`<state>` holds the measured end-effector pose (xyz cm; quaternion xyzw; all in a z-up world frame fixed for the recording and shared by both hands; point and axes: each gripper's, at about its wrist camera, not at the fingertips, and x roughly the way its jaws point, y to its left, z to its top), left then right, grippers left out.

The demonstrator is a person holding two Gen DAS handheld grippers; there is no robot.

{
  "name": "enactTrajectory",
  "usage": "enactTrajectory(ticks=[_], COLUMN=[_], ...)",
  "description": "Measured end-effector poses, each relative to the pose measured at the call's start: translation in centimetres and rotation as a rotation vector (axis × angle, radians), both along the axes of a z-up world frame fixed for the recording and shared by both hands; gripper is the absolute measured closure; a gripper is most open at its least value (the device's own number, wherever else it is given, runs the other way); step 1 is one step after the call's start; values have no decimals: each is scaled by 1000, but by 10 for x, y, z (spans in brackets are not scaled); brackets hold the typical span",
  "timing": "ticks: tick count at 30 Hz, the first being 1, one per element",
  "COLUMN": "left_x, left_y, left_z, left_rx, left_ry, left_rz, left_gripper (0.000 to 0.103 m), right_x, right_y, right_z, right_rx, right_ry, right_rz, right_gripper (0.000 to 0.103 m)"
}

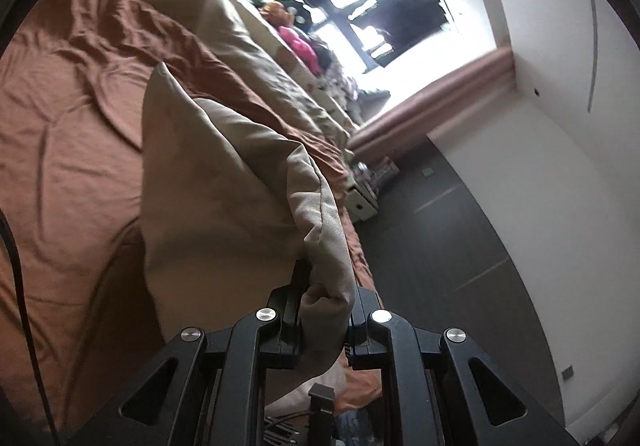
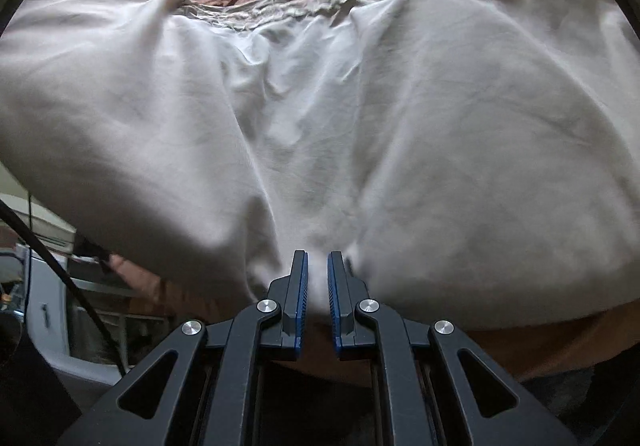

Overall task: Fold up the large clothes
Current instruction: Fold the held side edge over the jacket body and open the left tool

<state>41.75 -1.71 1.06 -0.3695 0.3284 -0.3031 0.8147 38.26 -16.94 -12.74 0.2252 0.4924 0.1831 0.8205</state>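
tongs (image 1: 324,286) (image 2: 318,286) both pinch beige duvet (image 2: 320,125) edge.

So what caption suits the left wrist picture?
Left gripper pinching a beige duvet edge above a rust-brown bed sheet.

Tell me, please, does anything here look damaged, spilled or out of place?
Nothing stands out. The beige duvet lies rumpled on the brown bed sheet, as expected mid-fold; the left gripper and the right gripper each pinch an edge.
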Motion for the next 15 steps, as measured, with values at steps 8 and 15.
enactTrajectory(ticks=[8, 15], left_x=[18, 35], left_y=[-70, -162], left_z=[14, -4], left_rx=[52, 116], left_ry=[-3, 28], left_rz=[-104, -235], left_gripper=[88, 88], right_x=[-56, -114], right_y=[-87, -158], right_z=[30, 25], right_rx=[53, 76], right_ry=[-104, -121], right_rz=[-111, -282], right_gripper=[96, 96])
